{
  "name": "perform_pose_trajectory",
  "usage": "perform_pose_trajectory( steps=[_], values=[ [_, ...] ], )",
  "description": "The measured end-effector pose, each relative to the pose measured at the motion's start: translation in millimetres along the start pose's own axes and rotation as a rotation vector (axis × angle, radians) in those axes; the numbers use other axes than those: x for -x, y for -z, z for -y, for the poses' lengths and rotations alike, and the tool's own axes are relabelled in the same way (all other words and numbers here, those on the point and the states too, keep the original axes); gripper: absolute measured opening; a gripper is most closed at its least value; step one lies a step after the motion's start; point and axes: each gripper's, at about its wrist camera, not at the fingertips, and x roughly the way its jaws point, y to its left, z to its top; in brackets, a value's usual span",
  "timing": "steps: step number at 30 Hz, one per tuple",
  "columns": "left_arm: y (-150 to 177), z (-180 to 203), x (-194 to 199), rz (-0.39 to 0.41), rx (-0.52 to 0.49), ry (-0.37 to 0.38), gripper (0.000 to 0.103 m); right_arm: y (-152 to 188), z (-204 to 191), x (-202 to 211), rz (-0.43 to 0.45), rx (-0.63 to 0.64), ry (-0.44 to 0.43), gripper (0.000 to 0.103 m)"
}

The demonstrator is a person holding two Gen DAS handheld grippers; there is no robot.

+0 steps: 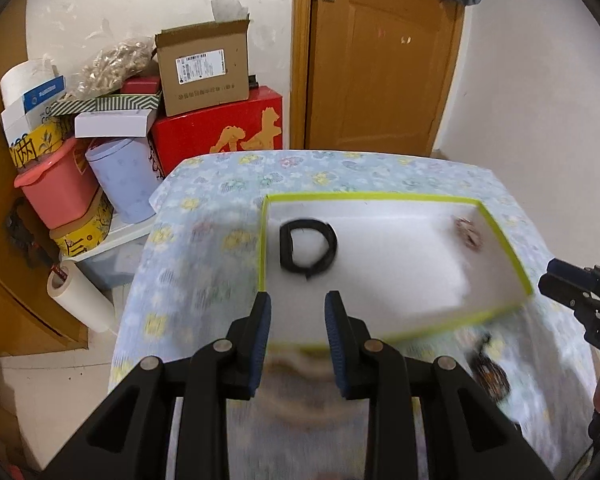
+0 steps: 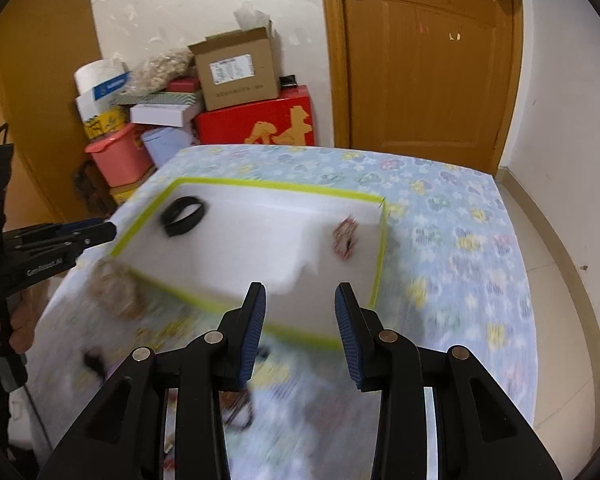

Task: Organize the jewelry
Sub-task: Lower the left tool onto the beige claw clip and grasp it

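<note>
A: Which colours are shown at the centre of the frame?
B: A white tray (image 1: 496, 236) edged in lime green is seen, with a black bracelet (image 1: 308, 249) inside.
A: And the bench (image 1: 204, 216)?
B: It is covered in pale blue cloth printed with yellow and white flowers. At upper left, a red box (image 1: 216, 132) and a pink tub (image 1: 56, 184) are seen.

Readable marks: on my right gripper (image 1: 580, 300), white letters "DA", cut off at the frame edge; on my left gripper (image 2: 60, 248), a white brand line, too blurred; cardboard box (image 1: 202, 68) shipping label, barcode only, print illegible
</note>
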Motion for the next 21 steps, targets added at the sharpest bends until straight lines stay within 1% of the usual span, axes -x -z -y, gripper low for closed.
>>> perform_pose_trajectory(
  steps=[6, 12, 16, 18, 21],
  values=[
    [39, -5, 39, 0.024, 0.016, 0.025, 0.029, 39, -20, 39, 0.008, 0.005, -0.036, 0.037],
    [74, -5, 64, 0.028, 0.023, 0.049, 0.029, 78, -37, 58, -0.017, 0.011, -0.07, 0.037],
    [89, -5, 73, 0.028, 0.034, 0.066, 0.03, 98, -40, 66, -0.031, -0.006, -0.093, 0.037],
    [93, -5, 76, 0.026, 0.038, 0.074, 0.033, 102, -41, 68, -0.035, -0.017, -0.107, 0.037],
    [98, -4, 78, 0.024, 0.044, 0.085, 0.034, 106, -42, 69, -0.043, -0.029, -0.114, 0.037]
  ],
)
